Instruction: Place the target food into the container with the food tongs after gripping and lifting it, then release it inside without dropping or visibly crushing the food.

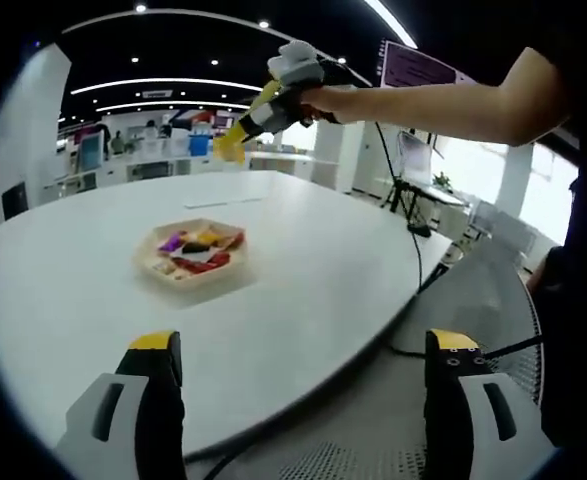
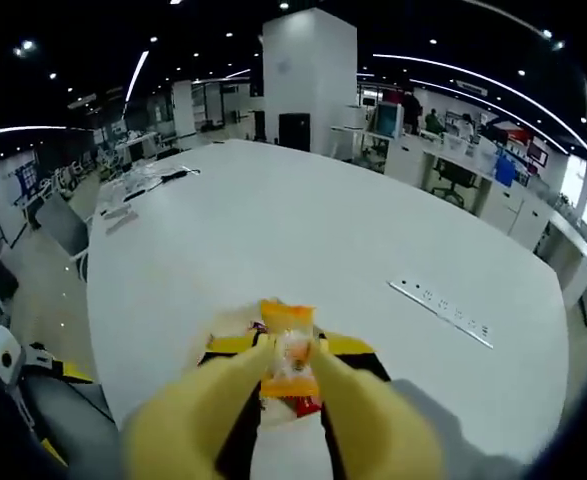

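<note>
A shallow tan tray (image 1: 149, 268) sits mid-table in the left gripper view, holding several bright wrapped snacks (image 1: 198, 250). My left gripper (image 1: 304, 346) hangs low by the table's near edge, its jaws wide apart and empty. High above the tray's far side, a person's hand carries my right gripper (image 1: 283, 95) with yellow food tongs (image 1: 231, 143) sticking out of it. In the right gripper view my right gripper (image 2: 293, 346) is shut on the yellow tongs (image 2: 223, 395). The tong tips pinch an orange wrapped snack (image 2: 288, 352), held upright in the air over the white table (image 2: 303, 230).
A black cable (image 1: 414, 235) drops over the table's right edge. A grey socket strip (image 2: 441, 312) is set into the tabletop on the right. Office desks, chairs and a white pillar (image 2: 309, 75) stand beyond the table. The person's arm (image 1: 443, 100) crosses the upper right.
</note>
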`<action>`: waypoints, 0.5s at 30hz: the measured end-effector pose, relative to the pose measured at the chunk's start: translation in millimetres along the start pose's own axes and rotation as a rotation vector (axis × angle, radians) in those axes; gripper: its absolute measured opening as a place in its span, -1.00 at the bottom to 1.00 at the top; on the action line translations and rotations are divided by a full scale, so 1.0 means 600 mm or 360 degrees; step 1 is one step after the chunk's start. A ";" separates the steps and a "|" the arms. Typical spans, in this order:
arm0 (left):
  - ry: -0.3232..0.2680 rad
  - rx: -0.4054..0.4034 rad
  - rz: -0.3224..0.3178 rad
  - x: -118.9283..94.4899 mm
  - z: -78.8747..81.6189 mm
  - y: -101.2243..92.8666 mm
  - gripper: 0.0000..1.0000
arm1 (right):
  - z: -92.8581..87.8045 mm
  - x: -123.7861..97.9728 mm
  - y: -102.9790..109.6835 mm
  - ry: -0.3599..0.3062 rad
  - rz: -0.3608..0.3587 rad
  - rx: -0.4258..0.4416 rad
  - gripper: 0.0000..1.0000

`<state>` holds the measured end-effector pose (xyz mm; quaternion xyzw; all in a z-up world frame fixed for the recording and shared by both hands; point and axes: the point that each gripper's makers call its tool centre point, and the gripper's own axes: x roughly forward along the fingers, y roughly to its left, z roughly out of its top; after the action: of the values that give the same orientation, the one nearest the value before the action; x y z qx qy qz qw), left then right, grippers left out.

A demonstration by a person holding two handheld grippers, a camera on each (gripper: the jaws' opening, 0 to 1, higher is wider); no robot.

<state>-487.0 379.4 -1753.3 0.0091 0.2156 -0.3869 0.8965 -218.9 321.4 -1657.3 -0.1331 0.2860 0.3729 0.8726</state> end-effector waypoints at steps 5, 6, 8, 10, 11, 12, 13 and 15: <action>-0.0010 0.0001 0.0003 -0.001 0.002 0.001 0.97 | 0.015 0.022 0.030 -0.0001 0.0052 -0.0030 -0.57; -0.0012 0.0001 0.0005 -0.001 0.002 0.001 0.98 | 0.019 0.026 0.035 -0.0002 0.0064 -0.0035 -0.57; -0.0018 0.0002 0.0006 -0.001 0.003 0.002 0.98 | 0.024 0.031 0.043 -0.0001 0.0079 -0.0042 -0.57; -0.0021 0.0002 0.0007 -0.002 0.003 0.002 0.98 | 0.028 0.035 0.051 0.0000 0.0093 -0.0055 -0.57; -0.0022 0.0002 0.0008 -0.002 0.003 0.003 0.98 | 0.030 0.037 0.053 0.0001 0.0097 -0.0060 -0.57; -0.0026 0.0002 0.0013 -0.002 0.004 0.004 0.98 | 0.031 0.039 0.056 0.0003 0.0103 -0.0066 -0.57; -0.0028 0.0005 0.0016 -0.002 0.005 0.005 0.98 | 0.032 0.040 0.058 0.0004 0.0109 -0.0069 -0.57; -0.0032 0.0001 0.0015 -0.003 0.005 0.005 0.98 | 0.030 0.044 0.064 0.0015 0.0123 -0.0080 -0.57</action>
<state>-484.9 382.1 -1750.5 0.0064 0.2064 -0.3829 0.9004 -224.8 370.9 -1659.1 -0.1455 0.2856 0.4128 0.8526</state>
